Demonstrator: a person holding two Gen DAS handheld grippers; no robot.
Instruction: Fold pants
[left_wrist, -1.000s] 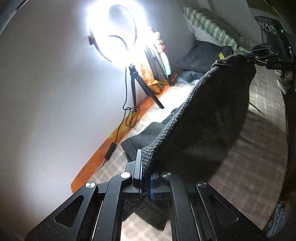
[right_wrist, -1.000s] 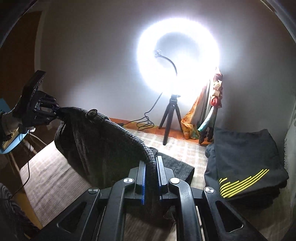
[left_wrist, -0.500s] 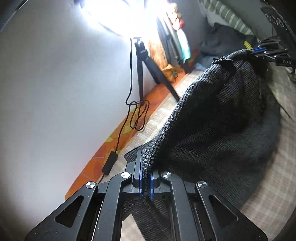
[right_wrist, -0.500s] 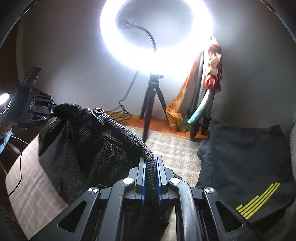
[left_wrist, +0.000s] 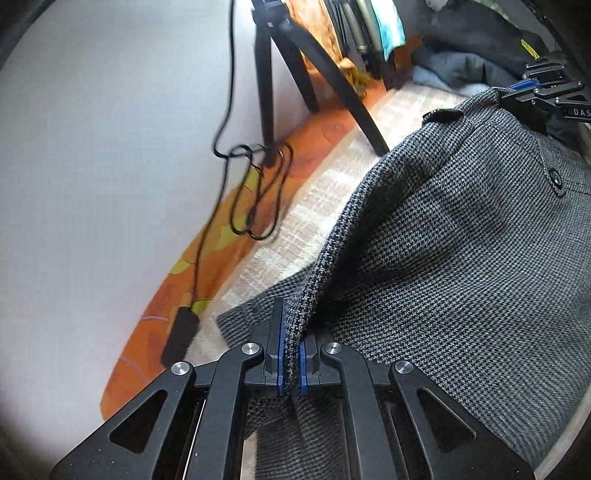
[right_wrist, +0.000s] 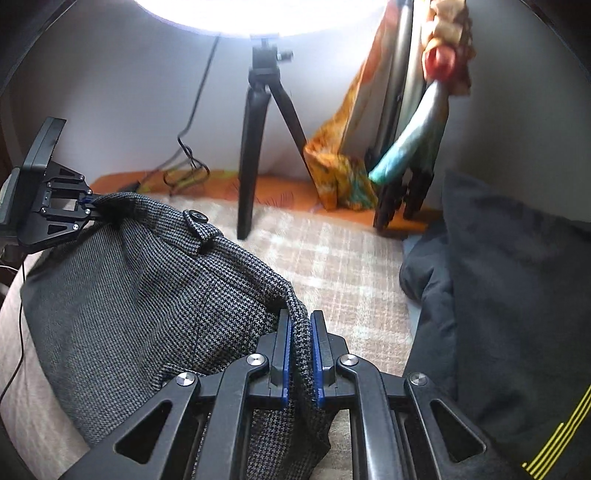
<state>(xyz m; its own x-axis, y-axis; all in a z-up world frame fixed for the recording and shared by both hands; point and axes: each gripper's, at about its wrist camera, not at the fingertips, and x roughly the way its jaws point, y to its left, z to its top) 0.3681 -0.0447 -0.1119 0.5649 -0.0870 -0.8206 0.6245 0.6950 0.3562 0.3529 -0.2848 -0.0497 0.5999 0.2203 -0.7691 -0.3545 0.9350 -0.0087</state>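
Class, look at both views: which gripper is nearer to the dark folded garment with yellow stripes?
Right. The right gripper, shut on the pants, is beside the striped garment. The left gripper holds the waistband's far end, away from it.

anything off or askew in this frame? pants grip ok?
Nothing damaged or spilled. Both grips look sound: left gripper and right gripper each pinch the waistband edge of the houndstooth pants. One oddity: the waistband sags and bunches between them near the button rather than hanging taut.
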